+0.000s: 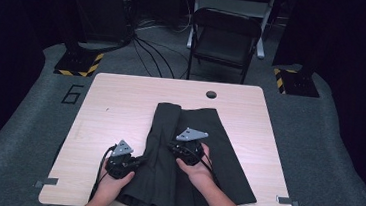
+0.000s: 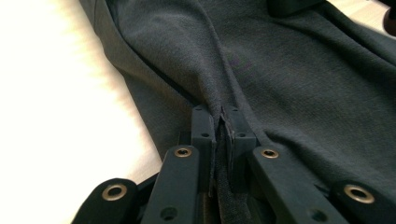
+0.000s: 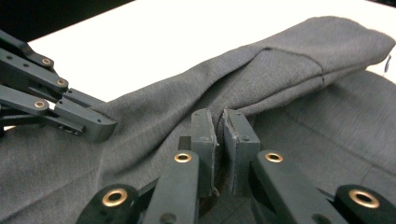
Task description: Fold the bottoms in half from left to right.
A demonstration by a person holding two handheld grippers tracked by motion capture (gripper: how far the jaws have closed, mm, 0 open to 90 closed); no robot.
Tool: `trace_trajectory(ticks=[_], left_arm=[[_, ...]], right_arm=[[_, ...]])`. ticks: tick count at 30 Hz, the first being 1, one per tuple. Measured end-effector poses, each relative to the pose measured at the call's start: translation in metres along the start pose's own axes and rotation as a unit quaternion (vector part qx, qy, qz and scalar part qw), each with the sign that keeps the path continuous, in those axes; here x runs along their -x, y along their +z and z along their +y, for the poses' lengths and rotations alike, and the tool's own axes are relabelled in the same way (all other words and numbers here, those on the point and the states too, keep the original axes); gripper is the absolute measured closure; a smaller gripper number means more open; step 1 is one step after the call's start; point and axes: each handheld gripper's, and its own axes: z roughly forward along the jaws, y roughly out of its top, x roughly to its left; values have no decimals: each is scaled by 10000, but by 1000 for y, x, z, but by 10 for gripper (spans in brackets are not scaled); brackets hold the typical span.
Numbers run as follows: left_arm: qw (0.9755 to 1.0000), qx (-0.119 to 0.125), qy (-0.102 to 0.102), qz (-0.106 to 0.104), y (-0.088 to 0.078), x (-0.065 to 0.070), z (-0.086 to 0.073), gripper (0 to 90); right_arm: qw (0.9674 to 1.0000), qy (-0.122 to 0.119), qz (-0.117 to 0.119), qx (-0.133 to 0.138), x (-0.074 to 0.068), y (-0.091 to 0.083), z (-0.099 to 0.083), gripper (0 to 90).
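Note:
A dark grey garment (image 1: 203, 135) lies folded lengthwise on the pale wooden table (image 1: 115, 107), its near hem at the front edge. My left gripper (image 1: 142, 160) is at the garment's near left side, shut on a raised ridge of cloth (image 2: 219, 93) that runs up between its pads (image 2: 203, 126). My right gripper (image 1: 171, 147) sits a little farther in over the middle fold, shut on a pinched crease of the same garment (image 3: 289, 74). In the right gripper view, the left gripper (image 3: 105, 128) lies on the cloth at the left.
A round cable hole (image 1: 211, 94) is in the table's far edge. A folding chair (image 1: 224, 36) stands behind the table. Two stand bases with yellow-black stripes (image 1: 79, 64) (image 1: 295, 83) flank it, and cables (image 1: 150, 55) run over the floor.

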Motion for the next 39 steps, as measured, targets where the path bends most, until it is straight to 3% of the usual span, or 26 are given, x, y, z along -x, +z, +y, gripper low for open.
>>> trace_trajectory(ticks=[4, 6, 13, 17, 20, 22, 26, 34, 39], left_arm=[[9999, 36, 19, -164, -7, 1, 10, 862], [9995, 87, -143, -256, -8, 3, 13, 864], [9986, -2, -59, -523, -8, 13, 29, 862], [9977, 111, -36, -671, -2, 23, 39, 861], [9965, 37, 113, -821, 2, 30, 47, 860], [9959, 95, 58, -901, 7, 35, 50, 860], [9945, 98, 121, -1038, 15, 45, 56, 860], [9930, 48, 151, -1174, 35, 61, 63, 849], [9919, 16, 153, -1258, 41, 67, 61, 724]], right_arm=[[9999, -25, 21, 155, 1, -9, 10, 837], [9998, -8, 41, 215, 2, -14, 16, 839], [9996, -45, 20, 281, 9, -32, 28, 841], [9995, -37, -37, 324, 15, -44, 32, 842], [9994, -16, -83, 343, 21, -56, 34, 842], [9994, -50, -132, 325, 25, -64, 35, 842], [9992, -105, -294, 249, 36, -79, 30, 842], [9986, 126, -509, 45, 57, -94, 9, 842], [9970, 299, -649, -289, 71, -88, -15, 843]])
